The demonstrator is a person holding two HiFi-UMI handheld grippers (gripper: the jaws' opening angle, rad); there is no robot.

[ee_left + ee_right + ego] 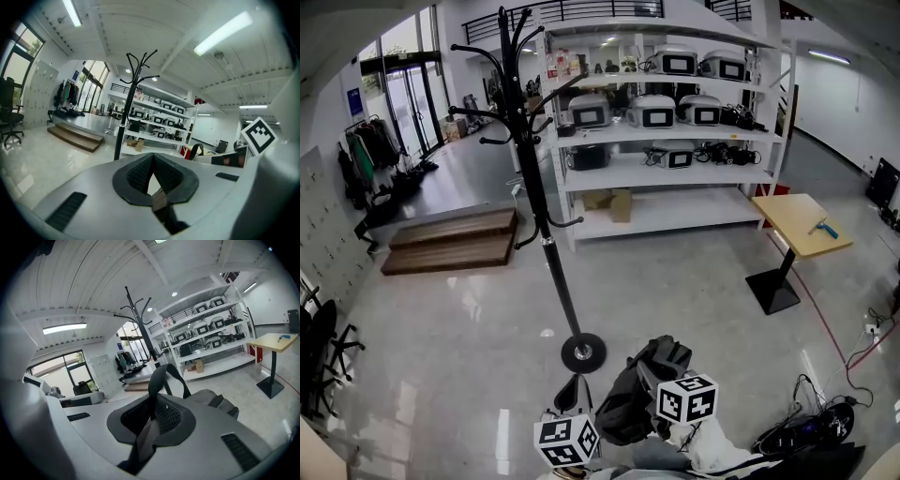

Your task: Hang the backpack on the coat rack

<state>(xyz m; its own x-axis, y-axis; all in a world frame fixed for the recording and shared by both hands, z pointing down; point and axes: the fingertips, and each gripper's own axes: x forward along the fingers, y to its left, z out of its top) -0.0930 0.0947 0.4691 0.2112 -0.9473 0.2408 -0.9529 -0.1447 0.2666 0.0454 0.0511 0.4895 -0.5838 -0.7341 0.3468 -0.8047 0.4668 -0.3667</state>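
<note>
The black coat rack [539,178] stands on its round base [583,352] just ahead of me, its hooks bare. The dark grey backpack [639,394] hangs low between my two grippers, to the right of the base. My left gripper [574,398] is shut on a dark strap [160,202] of the backpack. My right gripper [152,416] is shut on the backpack's black top loop [163,373], with the grey pack body [218,404] just beyond the jaws. The coat rack [125,117] also rises ahead in the left gripper view, and the coat rack [140,324] stands farther off in the right gripper view.
White shelving [666,122] with boxed devices stands behind the rack. A small wooden table [802,225] is at the right, wooden steps [455,239] at the left. Cables [811,422] lie on the floor at lower right. Black office chairs [319,347] line the left edge.
</note>
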